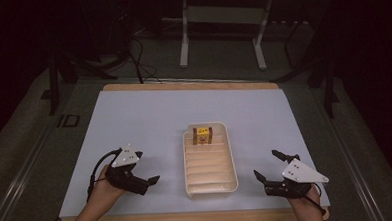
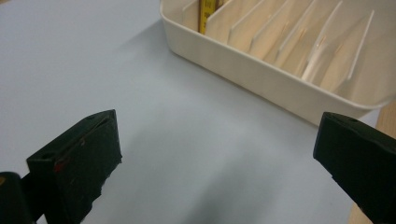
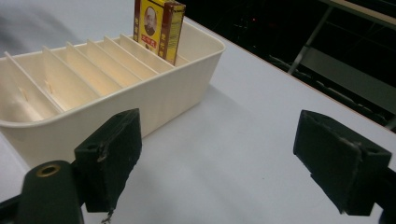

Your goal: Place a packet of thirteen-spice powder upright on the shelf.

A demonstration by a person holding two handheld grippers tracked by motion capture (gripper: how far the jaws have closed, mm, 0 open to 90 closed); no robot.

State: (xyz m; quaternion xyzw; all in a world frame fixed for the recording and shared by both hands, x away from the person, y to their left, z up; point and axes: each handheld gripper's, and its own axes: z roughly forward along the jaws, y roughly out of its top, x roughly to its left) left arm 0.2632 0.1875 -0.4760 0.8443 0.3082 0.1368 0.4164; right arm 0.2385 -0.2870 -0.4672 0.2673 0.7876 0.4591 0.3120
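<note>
A cream slotted tray (image 1: 232, 161) lies in the middle of the pale blue mat, its dividers running crosswise. A small red and yellow box (image 1: 202, 135) stands upright in the tray's far slot, seen again as the box (image 3: 159, 28) in the right gripper view and as a yellow sliver of the box (image 2: 206, 16) in the left gripper view. My left gripper (image 1: 147, 167) is open near the tray's left wall (image 2: 261, 77), holding nothing. My right gripper (image 1: 267, 164) is open by the tray's right wall (image 3: 159, 109), also holding nothing.
The mat (image 1: 149, 117) covers a wooden table whose edge (image 1: 189, 220) shows at the front. Beyond the table stand a white frame's legs (image 1: 183, 46) and dark cables (image 1: 139, 63) on the floor.
</note>
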